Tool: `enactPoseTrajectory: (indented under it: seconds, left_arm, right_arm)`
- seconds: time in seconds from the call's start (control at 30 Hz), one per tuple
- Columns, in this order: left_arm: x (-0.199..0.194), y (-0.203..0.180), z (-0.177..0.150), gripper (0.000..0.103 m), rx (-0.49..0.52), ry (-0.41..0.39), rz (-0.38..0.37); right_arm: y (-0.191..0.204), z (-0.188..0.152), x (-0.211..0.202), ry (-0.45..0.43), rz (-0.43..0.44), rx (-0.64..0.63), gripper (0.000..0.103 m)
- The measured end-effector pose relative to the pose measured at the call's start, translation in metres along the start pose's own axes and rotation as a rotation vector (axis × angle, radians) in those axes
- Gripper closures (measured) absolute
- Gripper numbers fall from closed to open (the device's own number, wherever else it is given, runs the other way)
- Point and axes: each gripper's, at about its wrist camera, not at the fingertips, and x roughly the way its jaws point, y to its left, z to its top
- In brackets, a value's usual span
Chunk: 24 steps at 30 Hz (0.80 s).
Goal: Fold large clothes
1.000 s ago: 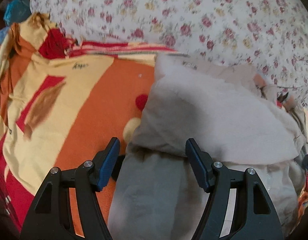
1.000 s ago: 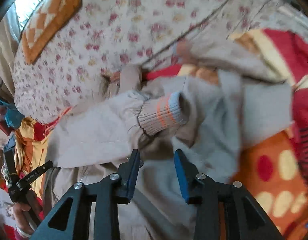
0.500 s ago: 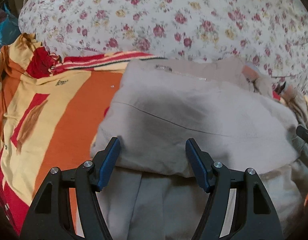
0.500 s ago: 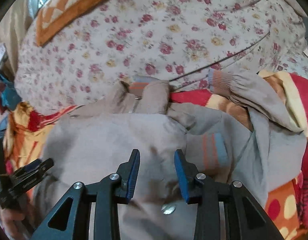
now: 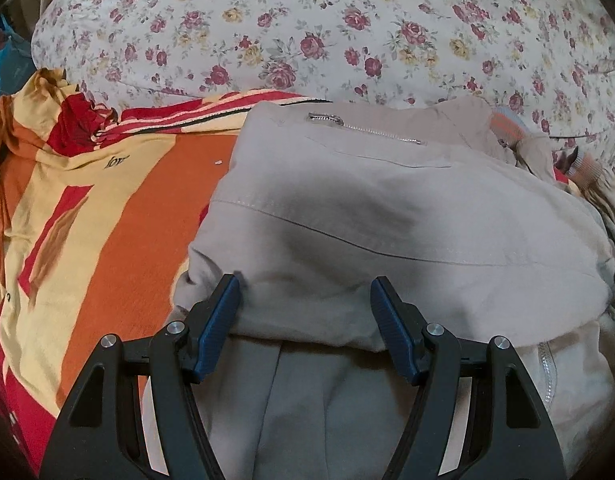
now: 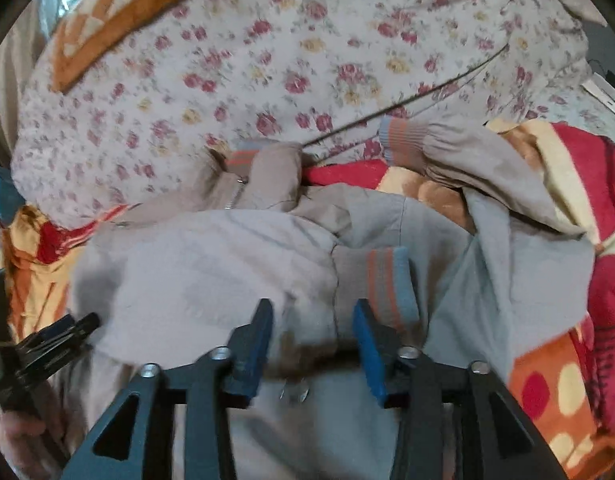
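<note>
A beige zip jacket with orange-and-blue ribbed cuffs lies folded over itself on an orange, red and yellow blanket. It also shows in the right wrist view. My left gripper is open, its jaws wide apart over the folded edge. My right gripper is open just above the fabric beside a striped cuff. A second sleeve with its cuff lies at the far right. The left gripper also shows at the left edge of the right wrist view.
A floral quilt is piled behind the jacket and shows in the right wrist view too. An orange checked cushion lies on top of it. The patterned blanket spreads to both sides.
The upper half of the jacket has been brought over and laid flat onto the lower half. The right gripper's jaws have opened wider. The cuff now lies on the body.
</note>
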Motion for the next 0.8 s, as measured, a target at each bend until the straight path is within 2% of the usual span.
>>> enactPoseTrajectory:
  seconds: [0.1, 0.17, 0.3, 0.43, 0.63, 0.8]
  left_arm:
    - [-0.007, -0.001, -0.001, 0.035, -0.006, 0.007, -0.010]
    - [-0.014, -0.002, -0.003, 0.035, -0.006, 0.006, -0.021]
    - [-0.027, -0.003, -0.006, 0.035, 0.003, -0.008, -0.025]
    - [-0.037, -0.002, -0.010, 0.035, -0.018, -0.012, -0.060]
    - [-0.046, -0.012, -0.019, 0.035, -0.008, -0.006, -0.101]
    - [-0.044, -0.022, -0.022, 0.035, 0.000, 0.012, -0.113]
  right_arm:
    - [0.003, -0.009, 0.017, 0.079, -0.022, -0.032, 0.052]
    - [-0.002, -0.013, 0.018, 0.102, -0.002, -0.007, 0.052]
    - [-0.006, -0.021, -0.009, 0.058, 0.042, 0.006, 0.052]
    - [-0.021, -0.041, -0.037, 0.032, 0.054, 0.014, 0.052]
    - [-0.059, -0.062, -0.067, 0.007, 0.011, 0.069, 0.046]
    - [-0.092, -0.056, -0.078, -0.025, -0.029, 0.127, 0.046]
